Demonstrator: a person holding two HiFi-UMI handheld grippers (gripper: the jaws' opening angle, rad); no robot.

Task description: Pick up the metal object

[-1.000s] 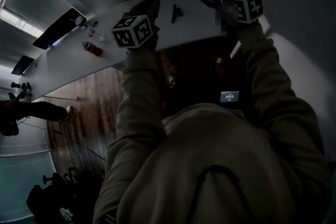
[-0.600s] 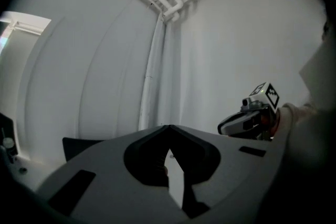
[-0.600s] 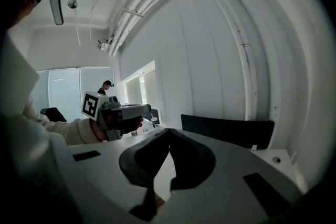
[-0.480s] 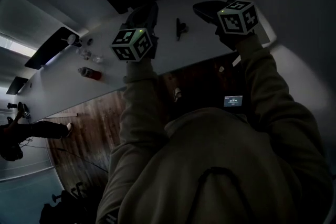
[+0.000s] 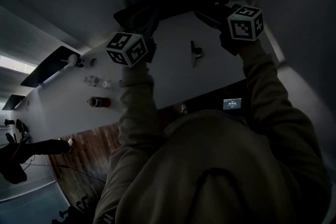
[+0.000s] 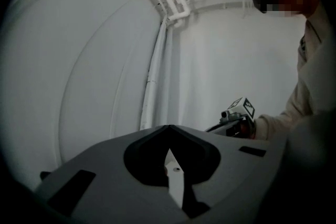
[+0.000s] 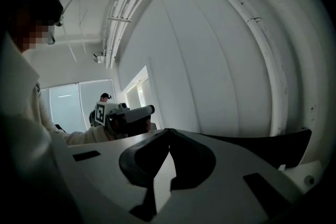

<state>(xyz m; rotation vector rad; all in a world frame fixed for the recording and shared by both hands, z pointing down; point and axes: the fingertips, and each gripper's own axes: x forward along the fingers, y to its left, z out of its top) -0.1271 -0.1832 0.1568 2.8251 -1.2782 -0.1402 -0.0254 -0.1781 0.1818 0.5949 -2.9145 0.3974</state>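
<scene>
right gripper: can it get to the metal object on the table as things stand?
Probably yes. The table around the metal object is bare, nothing between it and the right gripper. But the jaws are shut and aimed at the wall, so it must tilt down and open first.

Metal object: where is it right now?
Head view: the metal object lies on the white table, upper centre, between the left gripper and the right gripper, touched by neither.

Pale long-sleeved hooded sweatshirt [image 5: 226, 165]. Left tongs [image 6: 168, 131] and right tongs [image 7: 168, 136] have grey shells, each with a white cube bearing black square markers.
</scene>
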